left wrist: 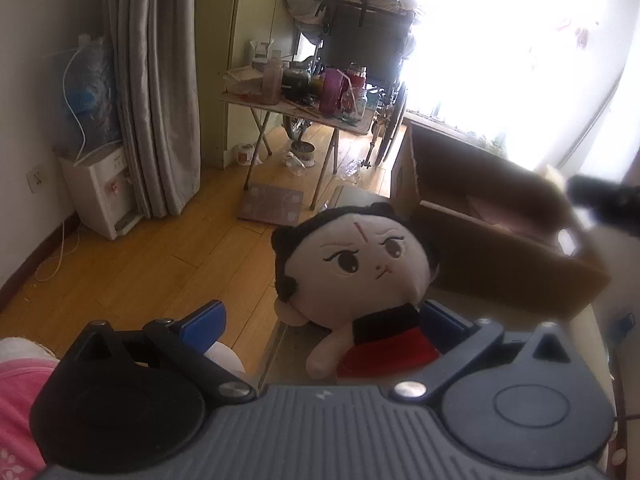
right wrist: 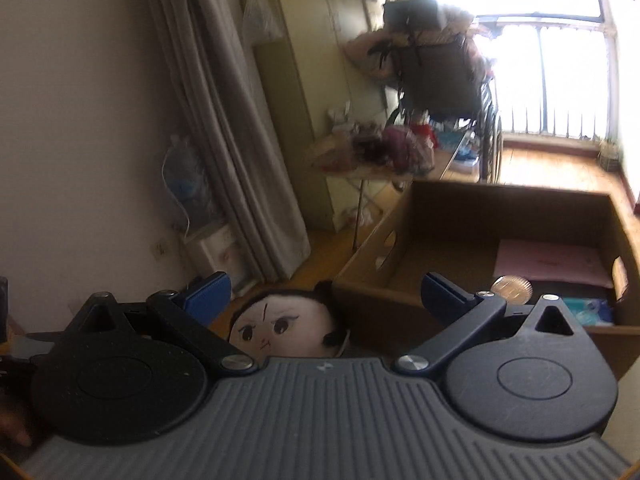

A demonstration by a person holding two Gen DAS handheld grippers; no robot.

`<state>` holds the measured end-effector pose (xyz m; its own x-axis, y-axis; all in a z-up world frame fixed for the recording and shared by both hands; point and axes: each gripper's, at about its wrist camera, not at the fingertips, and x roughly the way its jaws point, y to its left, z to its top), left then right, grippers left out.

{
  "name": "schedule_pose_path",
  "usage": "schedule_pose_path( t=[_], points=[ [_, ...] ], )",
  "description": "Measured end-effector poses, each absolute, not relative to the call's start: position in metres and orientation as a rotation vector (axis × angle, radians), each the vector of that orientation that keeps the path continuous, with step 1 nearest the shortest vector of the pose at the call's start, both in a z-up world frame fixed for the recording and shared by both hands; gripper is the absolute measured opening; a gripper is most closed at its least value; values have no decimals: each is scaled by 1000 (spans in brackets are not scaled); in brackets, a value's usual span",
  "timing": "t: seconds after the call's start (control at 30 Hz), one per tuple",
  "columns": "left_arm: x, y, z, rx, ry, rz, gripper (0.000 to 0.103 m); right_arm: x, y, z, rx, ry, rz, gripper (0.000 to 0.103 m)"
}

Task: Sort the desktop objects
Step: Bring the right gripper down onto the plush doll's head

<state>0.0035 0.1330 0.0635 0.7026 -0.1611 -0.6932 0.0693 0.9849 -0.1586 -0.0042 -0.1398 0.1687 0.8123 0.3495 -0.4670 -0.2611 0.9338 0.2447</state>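
My left gripper (left wrist: 324,320) is spread wide, its blue fingers (left wrist: 206,320) on either side of the doll (left wrist: 352,272) but not pinching it; the right-hand finger sits against the doll's red body, the left one stands clear. The doll lies on its back at the desk (left wrist: 520,316) edge, head toward the room, face up and tilted. My right gripper (right wrist: 324,300) is also wide open and holds nothing; in its view the doll's head (right wrist: 280,324) peeks just over the gripper body, between the fingers and lower down.

Just beyond the doll stands an open cardboard box (right wrist: 440,220), touching or nearly touching the doll's head. Inside it I see a pink flat packet (right wrist: 552,262), something dark under it, a blue-green pack (right wrist: 588,308) and a round gold thing (right wrist: 512,289) near the near wall.

Farther out, on the wooden floor (left wrist: 140,260), a folding table (left wrist: 296,106) is piled with jars and clutter, with a wheelchair (left wrist: 368,44) behind it. A curtain (left wrist: 156,80) and a water dispenser (left wrist: 100,192) stand along the left wall, by a bright window (left wrist: 500,40).
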Motion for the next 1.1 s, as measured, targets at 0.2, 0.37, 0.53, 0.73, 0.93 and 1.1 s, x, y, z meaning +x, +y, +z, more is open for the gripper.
schedule_pose_path(
  t=[0.2, 0.37, 0.53, 0.73, 0.93, 1.1],
  points=[
    [25, 139, 44, -153, 798, -165, 103, 27, -116, 146, 223, 641, 408, 102],
    [45, 147, 27, -225, 846, -203, 103, 45, -110, 122, 276, 703, 391, 102],
    [66, 151, 12, -269, 925, -224, 103, 74, -113, 91, 388, 806, 392, 102],
    [85, 152, -3, -299, 987, -254, 103, 101, -116, 59, 477, 904, 346, 102],
    [97, 144, -17, -320, 1037, -282, 103, 119, -120, 30, 596, 988, 337, 102],
    [99, 140, -22, -344, 1046, -314, 103, 126, -113, 15, 663, 1039, 384, 102]
  ],
)
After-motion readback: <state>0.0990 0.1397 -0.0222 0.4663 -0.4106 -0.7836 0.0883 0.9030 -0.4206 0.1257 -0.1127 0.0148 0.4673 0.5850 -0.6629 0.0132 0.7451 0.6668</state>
